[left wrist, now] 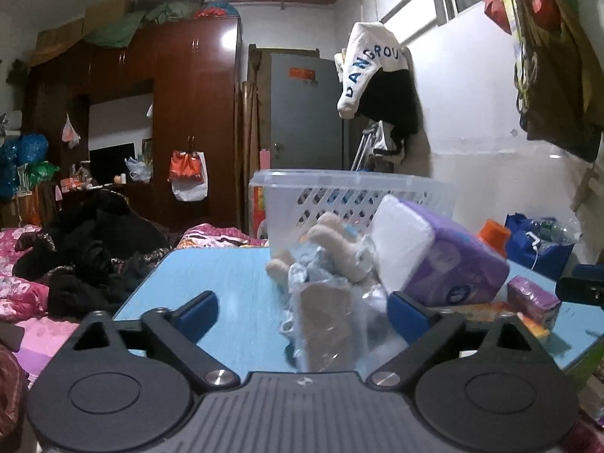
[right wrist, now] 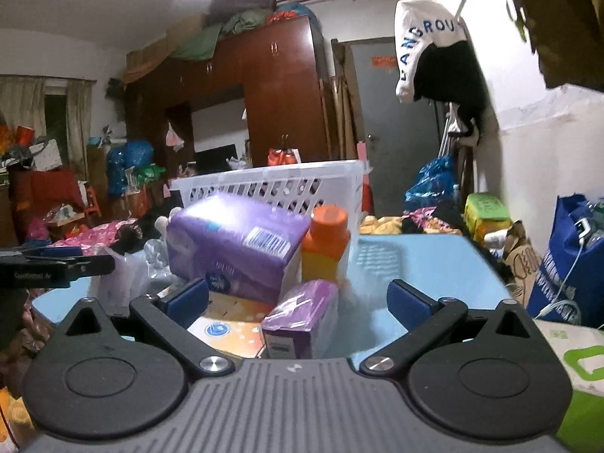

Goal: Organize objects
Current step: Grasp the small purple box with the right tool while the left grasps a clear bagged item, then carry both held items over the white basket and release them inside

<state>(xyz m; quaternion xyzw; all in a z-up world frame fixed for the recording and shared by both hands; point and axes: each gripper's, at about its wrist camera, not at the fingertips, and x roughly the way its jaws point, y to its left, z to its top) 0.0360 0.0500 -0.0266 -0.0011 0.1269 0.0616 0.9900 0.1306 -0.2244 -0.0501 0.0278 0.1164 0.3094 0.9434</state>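
Our left gripper [left wrist: 304, 307] gapes wide round a bagged plush toy [left wrist: 324, 260], not pinching. Right gripper [right wrist: 298, 300] wide too, small purple box [right wrist: 302, 317] between; only rt view shows orange bottle [right wrist: 326, 243] fully, before basket [right wrist: 271, 185].

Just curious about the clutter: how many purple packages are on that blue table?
2: a large purple pack before the white basket, and a small purple box nearer the right gripper. Others may be hidden.

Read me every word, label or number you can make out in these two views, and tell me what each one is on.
"ANGROU", blue letters on the white garment hanging from the rail; the first letter is unclear.
Purple soft pack: barcode and logo print too blurred to read.
Small purple box: label unreadable.
Left gripper side, white lettering: too blurred.
Orange notice on the grey door: too small.
Blue bag: print illegible.
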